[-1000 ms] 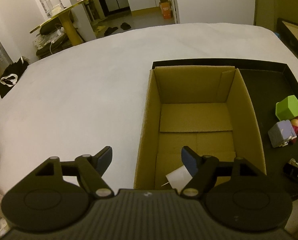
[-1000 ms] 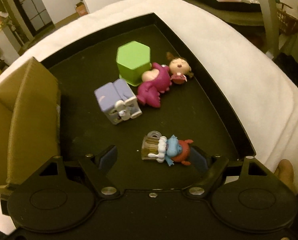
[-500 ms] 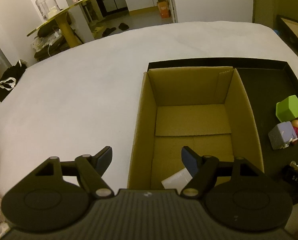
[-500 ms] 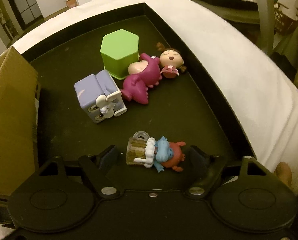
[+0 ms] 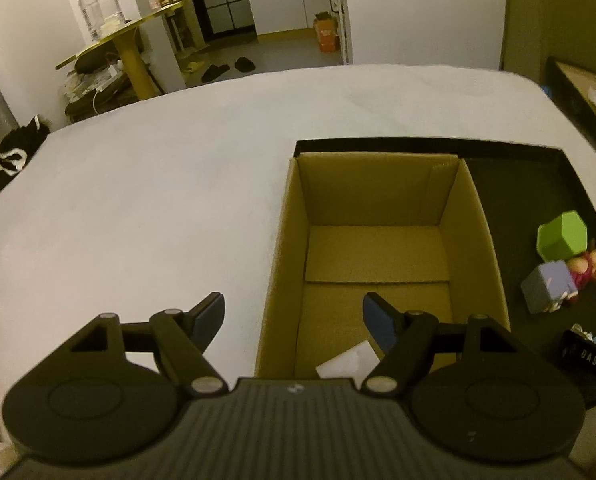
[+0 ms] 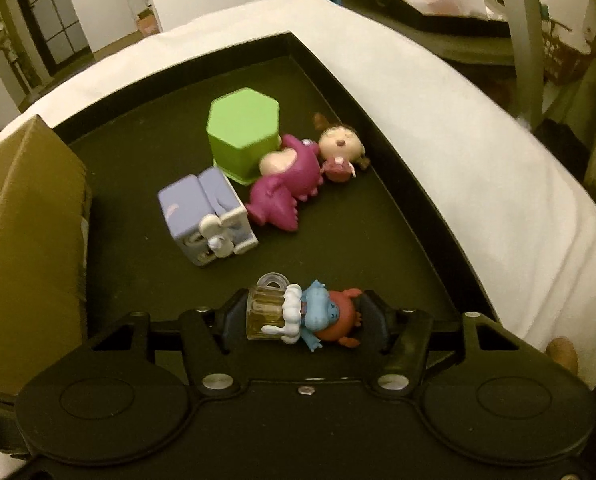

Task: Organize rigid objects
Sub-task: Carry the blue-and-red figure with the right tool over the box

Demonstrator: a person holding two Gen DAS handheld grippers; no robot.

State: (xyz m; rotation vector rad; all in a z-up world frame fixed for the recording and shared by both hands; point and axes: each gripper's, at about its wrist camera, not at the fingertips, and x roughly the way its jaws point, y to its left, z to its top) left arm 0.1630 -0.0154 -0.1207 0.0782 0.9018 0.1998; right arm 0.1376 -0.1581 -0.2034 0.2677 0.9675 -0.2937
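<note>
My right gripper (image 6: 303,314) is shut on a small blue-and-red figure with a beer mug (image 6: 301,312), low over the black tray (image 6: 397,208). Beyond it on the tray lie a lilac cube toy (image 6: 206,216), a green hexagonal block (image 6: 244,134) and a magenta doll (image 6: 298,184). My left gripper (image 5: 294,316) is open and empty, its fingers straddling the left wall of an open cardboard box (image 5: 377,248) that holds a white card (image 5: 347,364). The green block (image 5: 561,236) and lilac cube (image 5: 547,286) also show in the left wrist view.
The tray and box sit on a white cloth-covered surface (image 5: 158,200). The box (image 6: 22,248) stands at the left of the tray in the right wrist view. A yellow side table (image 5: 126,48) and clutter stand beyond the far edge.
My right gripper moved forward over the mug figure and closed on it. My left gripper drifted slightly, staying open at the box.
</note>
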